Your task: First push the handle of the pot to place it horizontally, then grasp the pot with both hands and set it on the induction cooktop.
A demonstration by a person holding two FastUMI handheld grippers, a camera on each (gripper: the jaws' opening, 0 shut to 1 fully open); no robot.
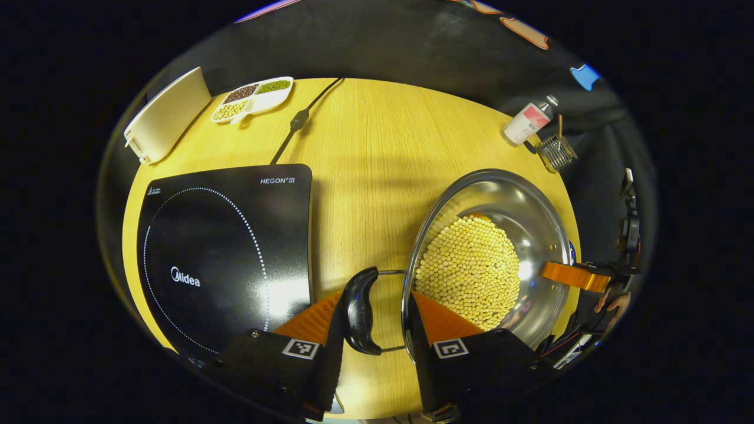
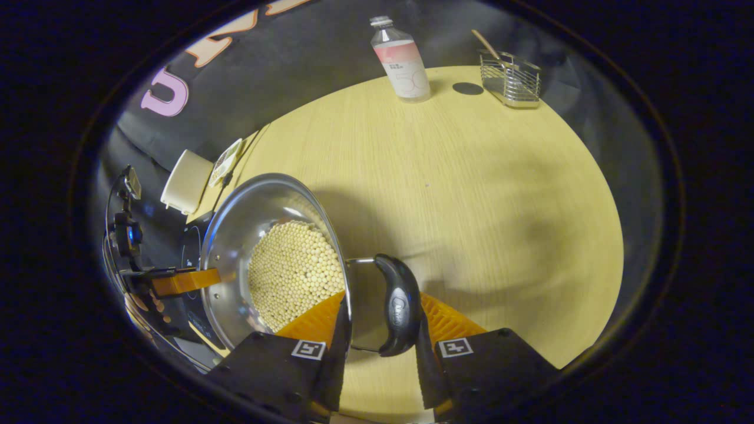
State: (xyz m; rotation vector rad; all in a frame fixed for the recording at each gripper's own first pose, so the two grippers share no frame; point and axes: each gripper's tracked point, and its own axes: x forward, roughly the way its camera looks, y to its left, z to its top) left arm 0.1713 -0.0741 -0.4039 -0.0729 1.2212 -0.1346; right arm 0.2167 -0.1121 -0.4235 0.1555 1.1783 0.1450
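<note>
Mid-grasp: 2 grippers, left (image 1: pixel 377 321) and right (image 2: pixel 380 321), jaws wide astride each pot (image 1: pixel 489 259) handle (image 1: pixel 360 309), unclamped; closing, then lifting onto cooktop (image 1: pixel 227 253).

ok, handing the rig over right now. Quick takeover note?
Left tool: straddles the left handle and the rim of the pot, one finger inside; can't tell if it is clamped.
Right tool: same at the right handle.
Pot holds beans and is beside the cooktop, not on it.
Done: handles horizontal.
Left: confirm both grips, lift, set pot on cooktop.
</note>
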